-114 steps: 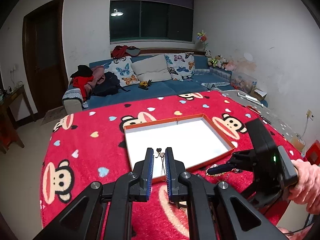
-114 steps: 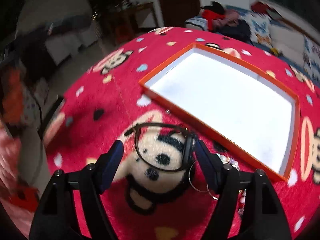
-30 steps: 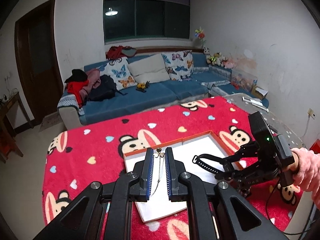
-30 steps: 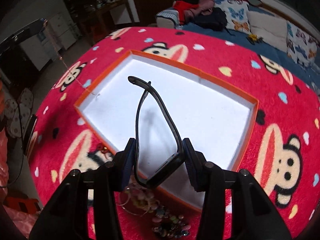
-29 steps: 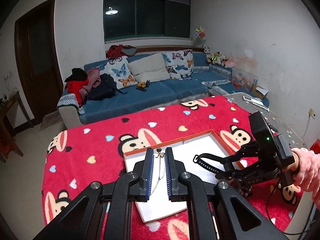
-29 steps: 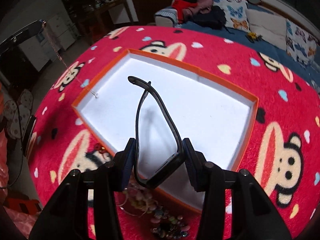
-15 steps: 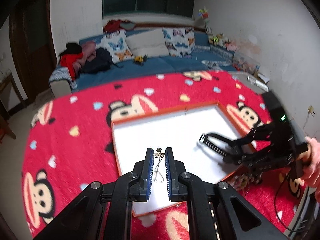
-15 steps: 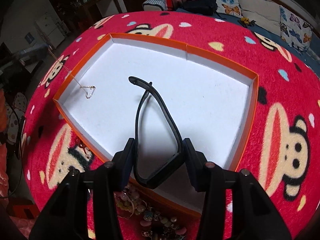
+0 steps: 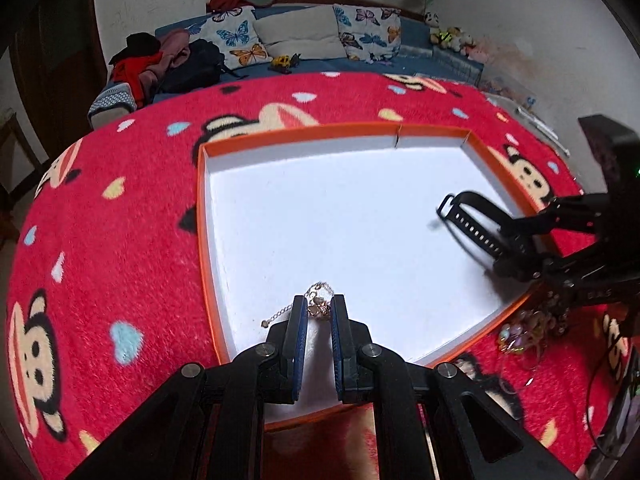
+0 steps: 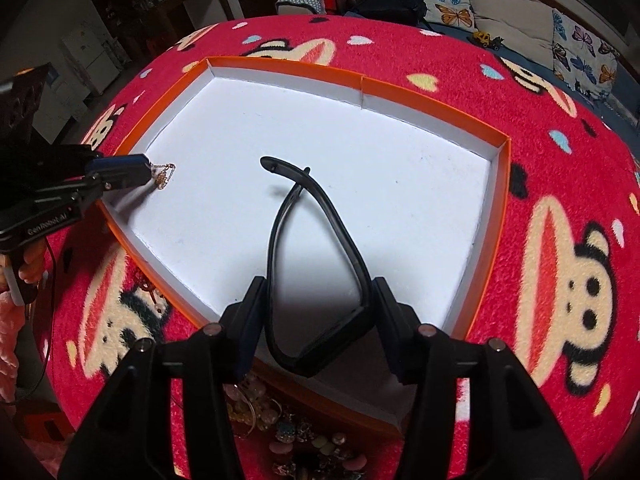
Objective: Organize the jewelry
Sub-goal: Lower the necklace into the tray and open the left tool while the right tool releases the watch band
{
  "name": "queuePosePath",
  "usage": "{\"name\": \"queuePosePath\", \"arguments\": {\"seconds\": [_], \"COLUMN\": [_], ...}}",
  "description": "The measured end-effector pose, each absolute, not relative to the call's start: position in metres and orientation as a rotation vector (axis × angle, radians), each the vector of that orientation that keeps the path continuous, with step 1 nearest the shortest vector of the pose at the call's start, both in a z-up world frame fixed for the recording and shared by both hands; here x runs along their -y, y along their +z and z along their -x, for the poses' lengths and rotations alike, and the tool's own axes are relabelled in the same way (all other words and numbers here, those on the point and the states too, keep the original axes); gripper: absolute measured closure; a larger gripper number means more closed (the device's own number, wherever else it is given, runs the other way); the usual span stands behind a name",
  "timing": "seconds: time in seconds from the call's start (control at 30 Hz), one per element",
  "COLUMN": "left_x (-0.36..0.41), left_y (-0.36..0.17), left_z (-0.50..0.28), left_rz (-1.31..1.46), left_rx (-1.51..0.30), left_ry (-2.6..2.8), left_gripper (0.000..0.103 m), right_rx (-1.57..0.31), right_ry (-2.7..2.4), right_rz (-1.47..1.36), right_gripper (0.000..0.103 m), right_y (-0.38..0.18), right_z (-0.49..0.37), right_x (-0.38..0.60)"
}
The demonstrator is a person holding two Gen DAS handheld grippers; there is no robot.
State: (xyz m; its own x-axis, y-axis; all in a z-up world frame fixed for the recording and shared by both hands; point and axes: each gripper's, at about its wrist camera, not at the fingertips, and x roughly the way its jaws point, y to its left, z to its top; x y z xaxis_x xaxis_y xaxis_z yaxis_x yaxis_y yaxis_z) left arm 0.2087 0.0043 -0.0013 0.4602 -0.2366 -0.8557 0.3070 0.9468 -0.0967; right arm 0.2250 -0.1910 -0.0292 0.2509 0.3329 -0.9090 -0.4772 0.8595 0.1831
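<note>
A shallow orange box with a white floor (image 9: 300,136) (image 10: 484,216) lies on the red cartoon blanket. My left gripper (image 9: 319,310) is shut on a thin gold necklace (image 9: 318,307), low over the box's near left corner; its chain end (image 9: 276,317) trails onto the white floor. It also shows in the right wrist view (image 10: 162,174). My right gripper (image 10: 316,292) is shut on a black watch (image 10: 320,240), held over the box's right side, strap tip near the floor (image 9: 472,224).
A heap of beaded bracelets and rings (image 9: 528,328) (image 10: 288,432) lies on the blanket just outside the box's near edge. A blue sofa with cushions and clothes (image 9: 280,44) stands behind the table. A wall is at the right.
Both grippers have come down toward the box. The necklace, hanging free before, now touches the white floor at the left. The watch has sunk closer to the floor at the right.
</note>
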Motion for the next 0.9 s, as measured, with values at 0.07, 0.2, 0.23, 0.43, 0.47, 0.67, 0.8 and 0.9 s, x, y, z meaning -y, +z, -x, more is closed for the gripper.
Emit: {"name": "queuePosePath", "arguments": {"seconds": [0.07,0.2,0.23,0.43,0.47,0.67,0.8,0.9], "left_x": [-0.003,-0.004,-0.004,-0.004,-0.004,-0.004,-0.004,-0.006], "left_y": [-0.005,-0.008,-0.008,-0.007,-0.007,-0.005,-0.003,-0.001], "left_z": [-0.208,-0.209,-0.209,-0.209,-0.208,-0.207,-0.207,-0.206], "left_rz": [-0.079,-0.070,-0.068,-0.070,-0.068,-0.059,-0.049,-0.035], "left_rx": [-1.048,-1.059,-1.061,-1.063,-1.064,-1.066,-1.065,-1.069], "left_ry": [-0.329,-0.324,-0.323,-0.324,-0.325,-0.317,-0.304,-0.304], "left_gripper": [0.091,0.090,0.090,0.084,0.076,0.053,0.053,0.053], "right_rx": [-1.194,-1.190,-1.189,-1.181,-1.181,-1.157,-1.144,-1.132], "right_ry": [0.553,0.548,0.548,0.531,0.533,0.529,0.530,0.530], "right_rz": [0.141,0.149,0.150,0.140,0.130,0.141,0.140,0.136], "right_gripper": [0.048,0.045,0.044,0.037,0.037,0.032,0.029,0.027], "right_y": [-0.029,-0.029,-0.029,-0.030,-0.030,-0.026,-0.023,-0.020], "right_z": [-0.224,-0.223,-0.223,-0.225,-0.225,-0.223,-0.223,-0.221], "right_x": [0.191,0.189,0.189,0.190,0.191,0.192,0.193,0.194]}}
